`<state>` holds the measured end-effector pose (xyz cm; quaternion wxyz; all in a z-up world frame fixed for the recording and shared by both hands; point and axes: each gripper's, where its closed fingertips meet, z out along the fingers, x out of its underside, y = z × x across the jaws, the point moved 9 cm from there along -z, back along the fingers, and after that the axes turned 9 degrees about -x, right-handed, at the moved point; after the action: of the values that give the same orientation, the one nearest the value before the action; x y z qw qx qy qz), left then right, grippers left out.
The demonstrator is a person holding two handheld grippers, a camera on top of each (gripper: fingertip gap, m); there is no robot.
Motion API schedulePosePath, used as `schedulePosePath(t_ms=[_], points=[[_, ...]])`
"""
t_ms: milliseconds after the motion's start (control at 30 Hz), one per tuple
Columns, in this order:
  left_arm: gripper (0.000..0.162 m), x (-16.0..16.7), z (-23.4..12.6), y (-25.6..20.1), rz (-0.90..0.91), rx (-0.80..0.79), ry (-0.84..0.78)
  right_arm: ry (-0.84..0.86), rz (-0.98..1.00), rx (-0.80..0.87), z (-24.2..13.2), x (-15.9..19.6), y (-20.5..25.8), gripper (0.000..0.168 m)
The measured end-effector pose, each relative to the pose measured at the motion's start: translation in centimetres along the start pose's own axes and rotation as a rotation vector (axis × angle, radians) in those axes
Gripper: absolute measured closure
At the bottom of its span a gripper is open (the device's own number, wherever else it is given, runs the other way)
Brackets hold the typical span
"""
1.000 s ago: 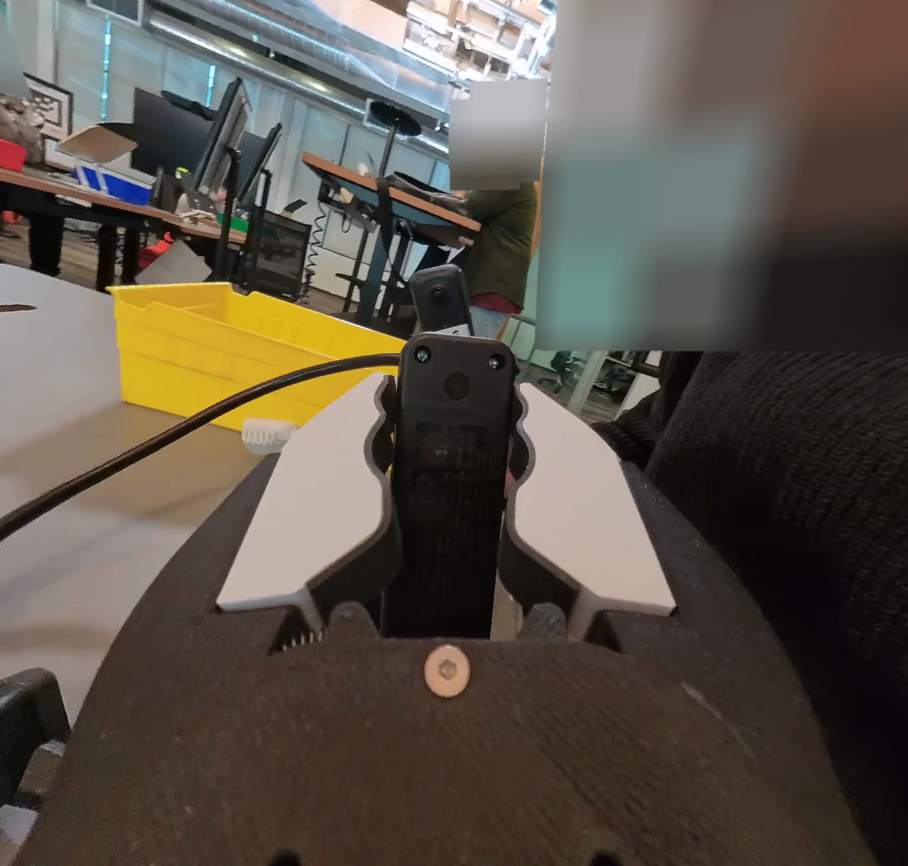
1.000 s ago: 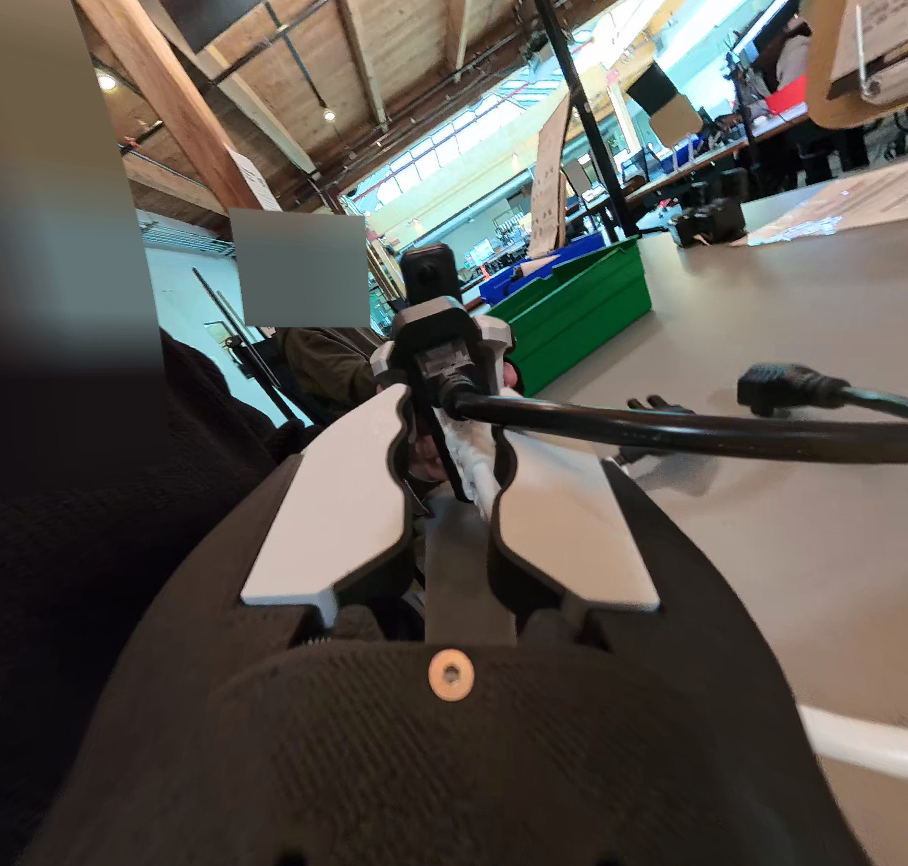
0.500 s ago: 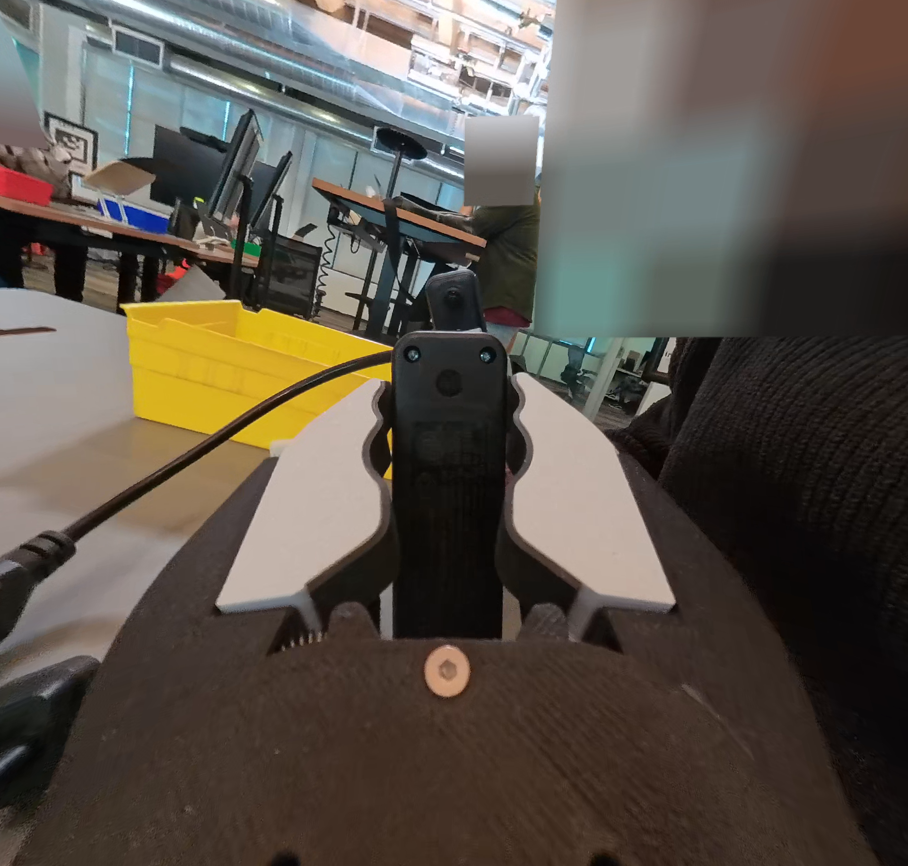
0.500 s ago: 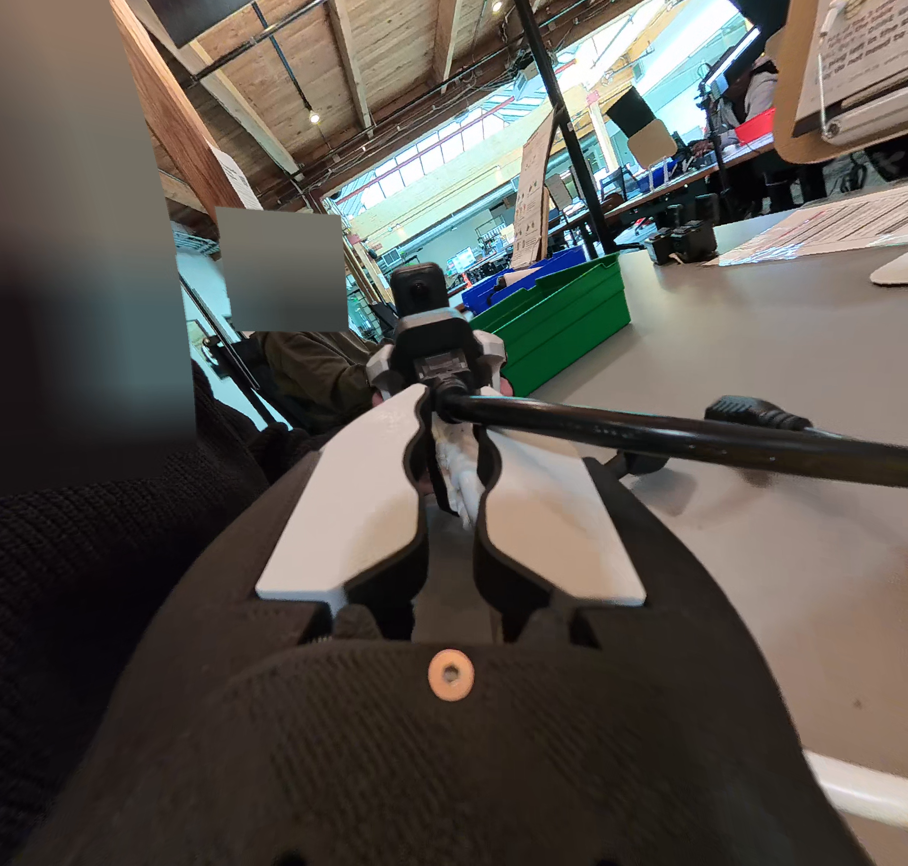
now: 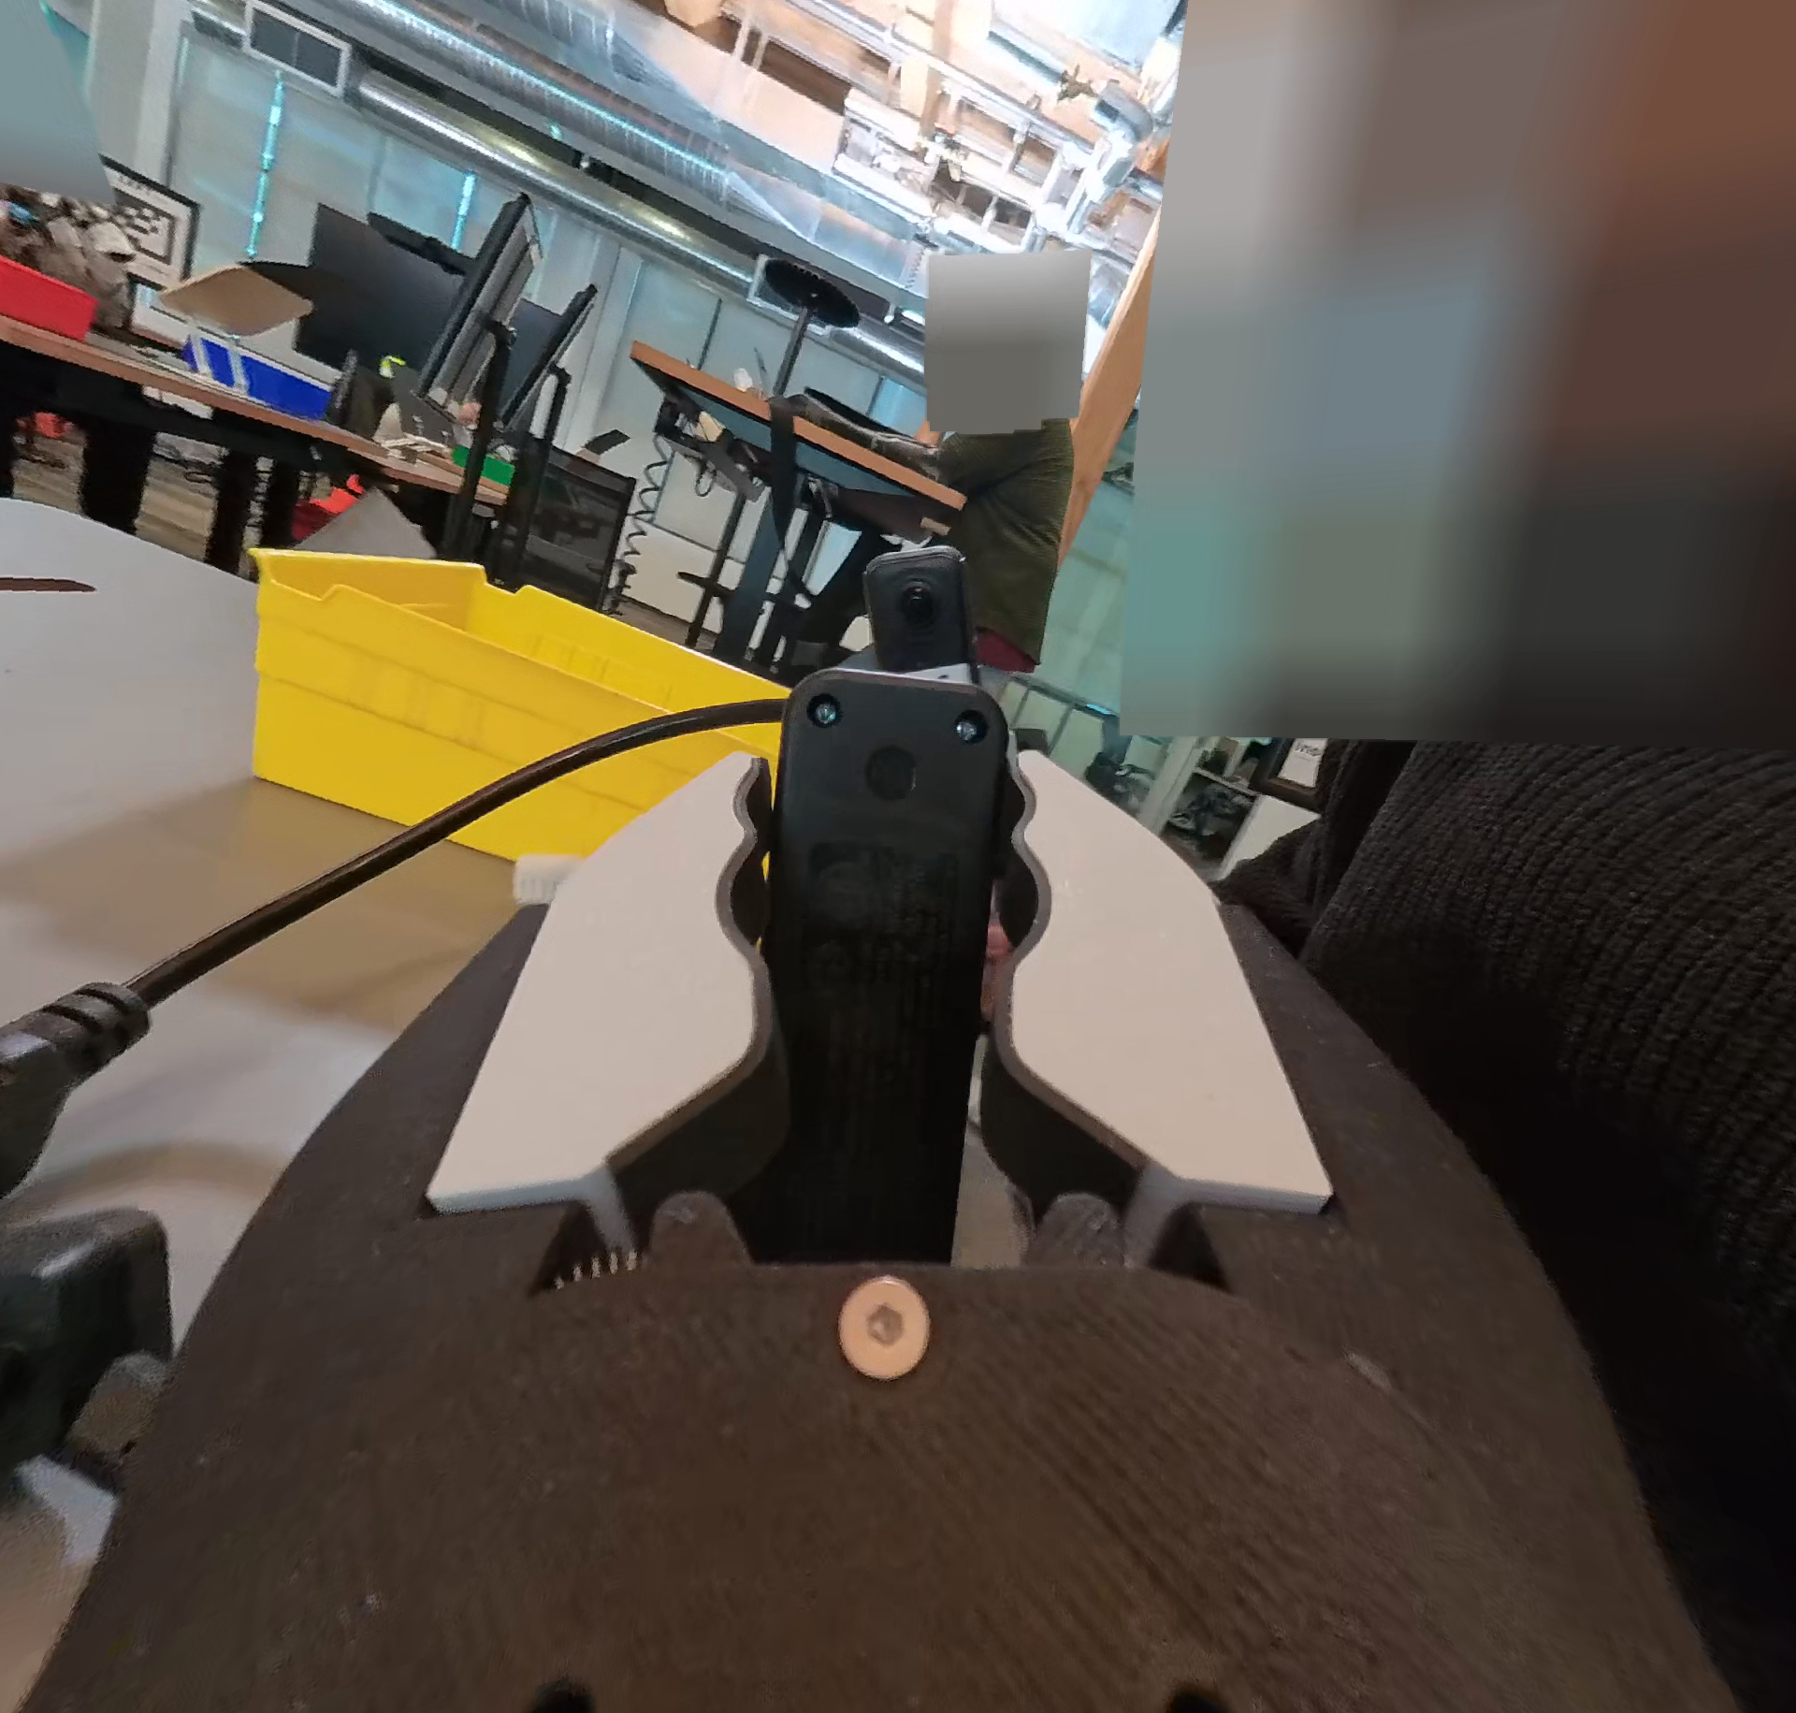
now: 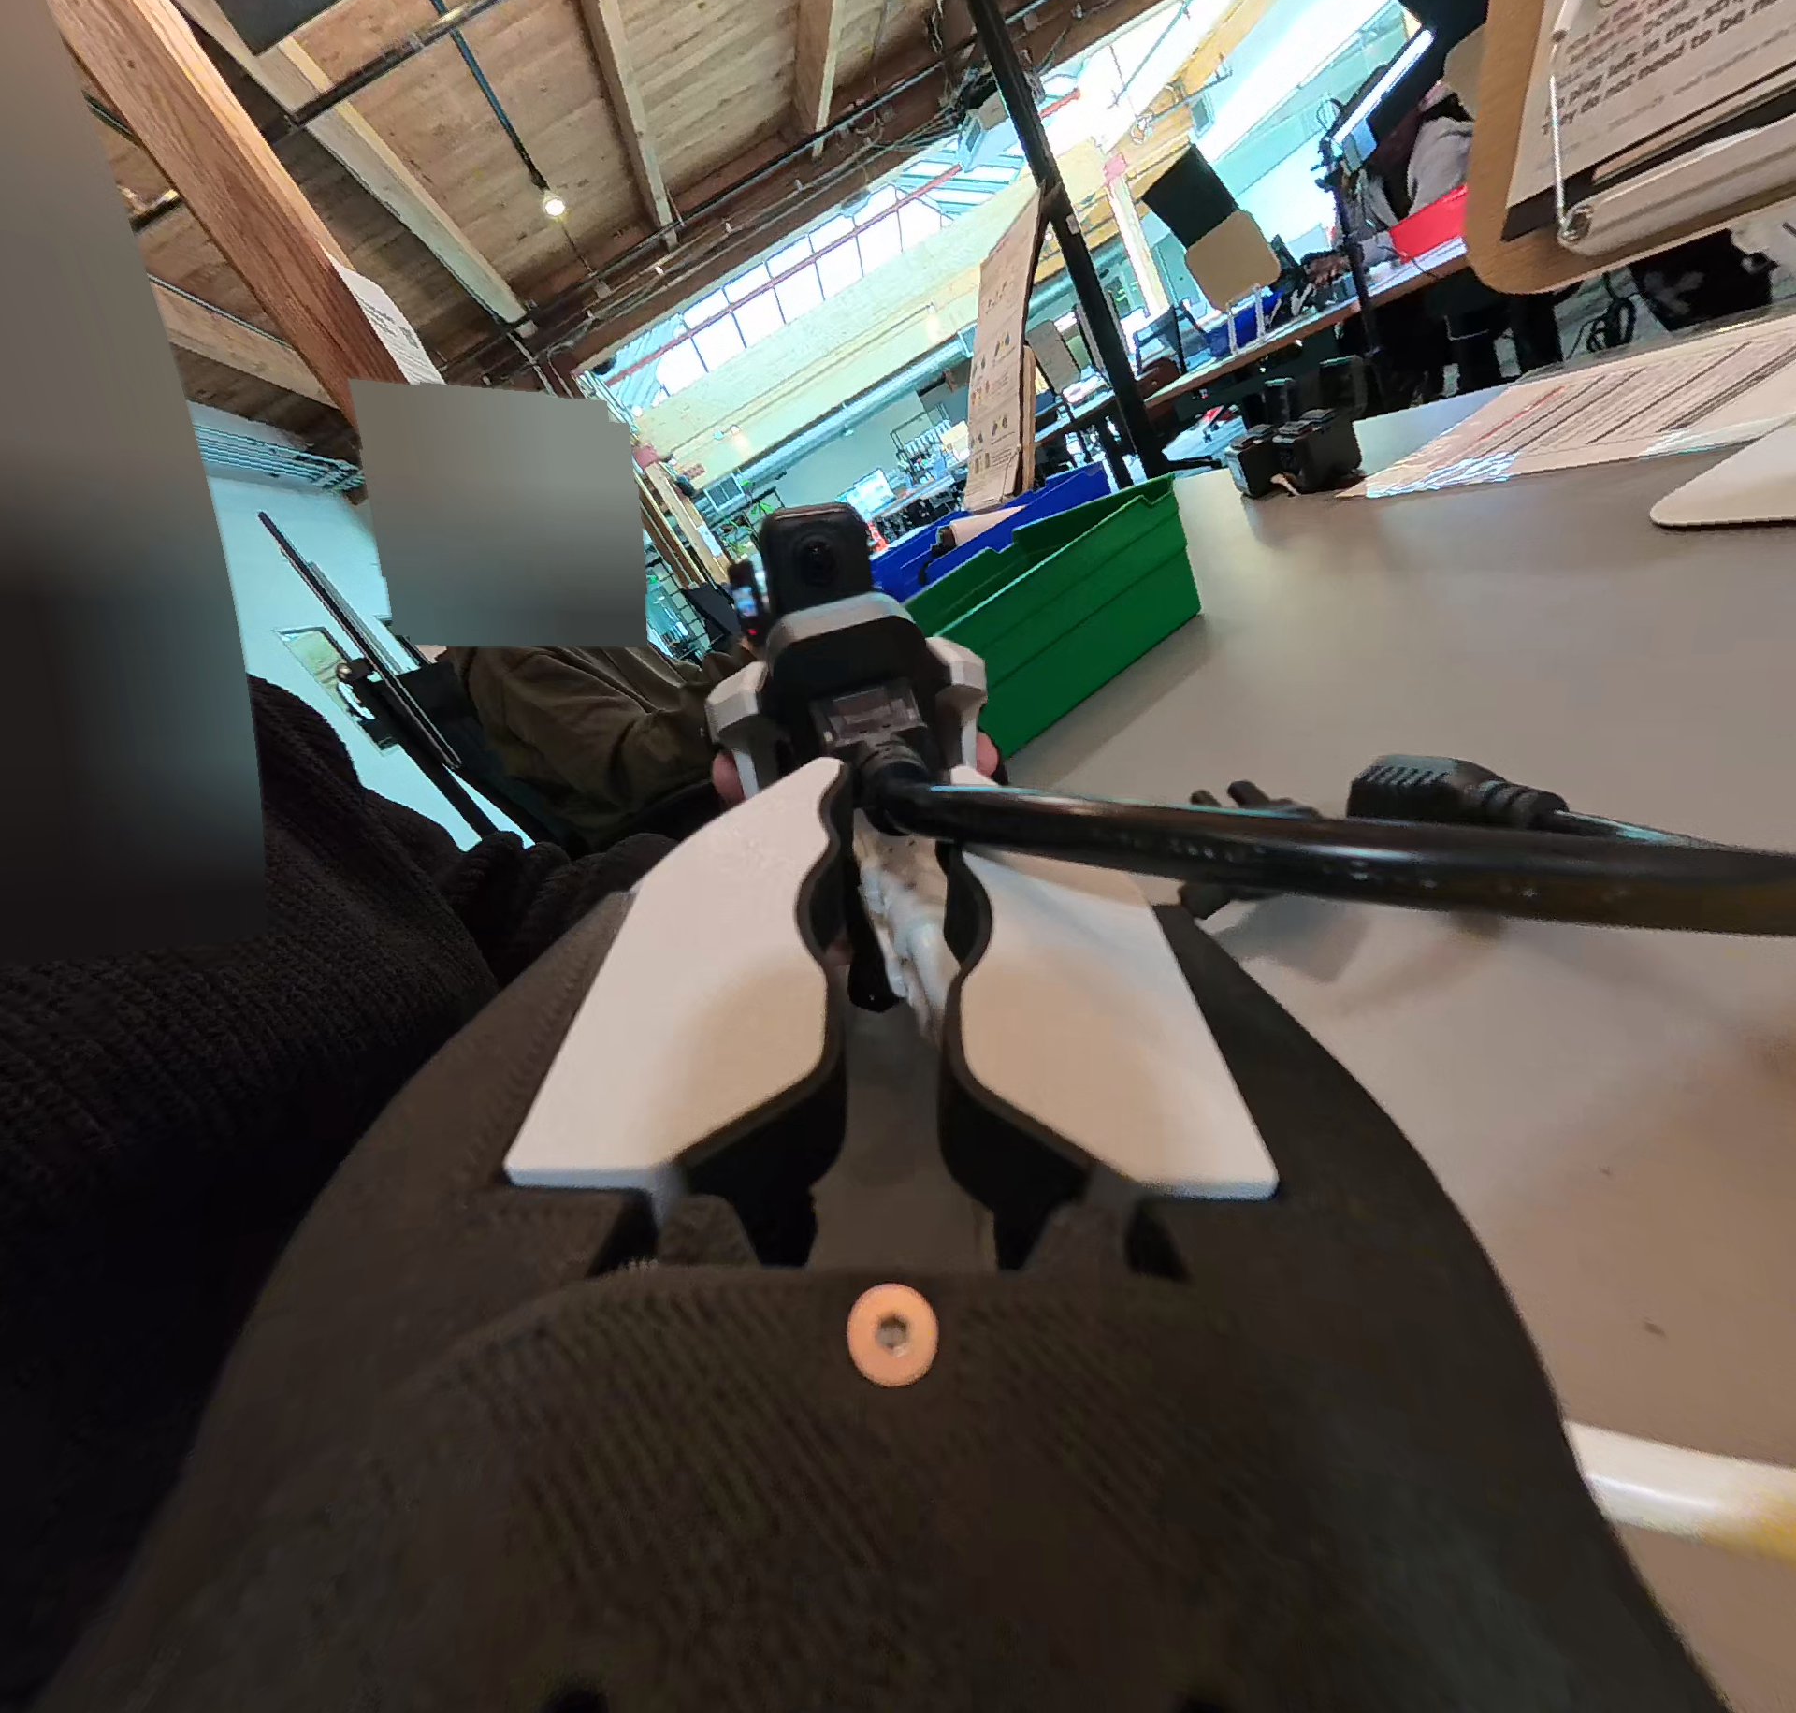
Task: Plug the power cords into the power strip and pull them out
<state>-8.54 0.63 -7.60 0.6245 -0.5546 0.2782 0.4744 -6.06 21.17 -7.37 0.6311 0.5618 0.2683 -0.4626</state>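
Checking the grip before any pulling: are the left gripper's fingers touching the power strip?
Touching. The left wrist view shows the left gripper clamped on the black power strip, both fingers pressed against its sides, no gap.

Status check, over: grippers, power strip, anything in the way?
Left gripper shut on black power strip. Right gripper shut on white plug, at the strip's face. Thick black cord drapes across right gripper's finger.

My left tool (image 5: 884, 874) hides the power strip's (image 5: 880, 966) sockets from me. The black cord (image 6: 1361, 855) runs off the right edge. A white cable (image 6: 1672, 1487) lies blurred at the table's (image 6: 1458, 655) near edge.
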Motion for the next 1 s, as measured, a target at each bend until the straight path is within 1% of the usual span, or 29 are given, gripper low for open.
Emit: schedulePosePath(t_ms=[100,267,333,400,467,533,600,700,833,867,900,1000], points=[[0.114,0.0,0.0,0.1,0.028,-0.029,0.001,0.014,-0.008,0.026,0.1,0.1,-0.1,0.152],[0.101,0.2,0.2,0.3,-0.053,0.017,0.005,0.048,-0.001,0.021,0.1,0.2,-0.3,0.152],[0.092,0.2,0.1,0.6,-0.02,-0.034,0.019,0.081,-0.039,0.03,0.1,0.1,-0.2,0.152],[0.088,-0.4,-0.5,0.9,0.048,-0.114,-0.024,0.115,-0.086,0.054,0.1,0.1,-0.1,0.151],[0.082,-1.1,-1.1,1.2,0.07,-0.15,-0.061,0.137,-0.108,0.08,0.1,0.1,-0.2,0.152],[0.073,-1.1,-1.2,1.4,0.076,-0.174,-0.042,0.147,-0.122,0.106,0.1,0.2,-0.2,0.152],[0.071,-0.7,-0.8,1.3,0.094,-0.181,-0.008,0.166,-0.144,0.134,0.2,0.3,-0.2,0.154],[0.074,0.0,-0.1,0.6,0.144,-0.169,0.051,0.187,-0.17,0.151,0.3,0.5,-0.2,0.156],[0.102,0.9,0.5,0.4,0.166,-0.127,0.173,0.191,-0.171,0.144,0.5,0.6,-0.1,0.156],[0.106,1.0,0.6,0.5,0.164,-0.129,0.189,0.193,-0.172,0.141,0.5,0.6,-0.1,0.156],[0.109,1.0,0.5,0.5,0.168,-0.131,0.194,0.196,-0.176,0.141,0.5,0.6,-0.1,0.156],[0.109,0.9,0.5,0.6,0.195,-0.14,0.22,0.213,-0.218,0.188,0.5,0.6,0.0,0.156]])
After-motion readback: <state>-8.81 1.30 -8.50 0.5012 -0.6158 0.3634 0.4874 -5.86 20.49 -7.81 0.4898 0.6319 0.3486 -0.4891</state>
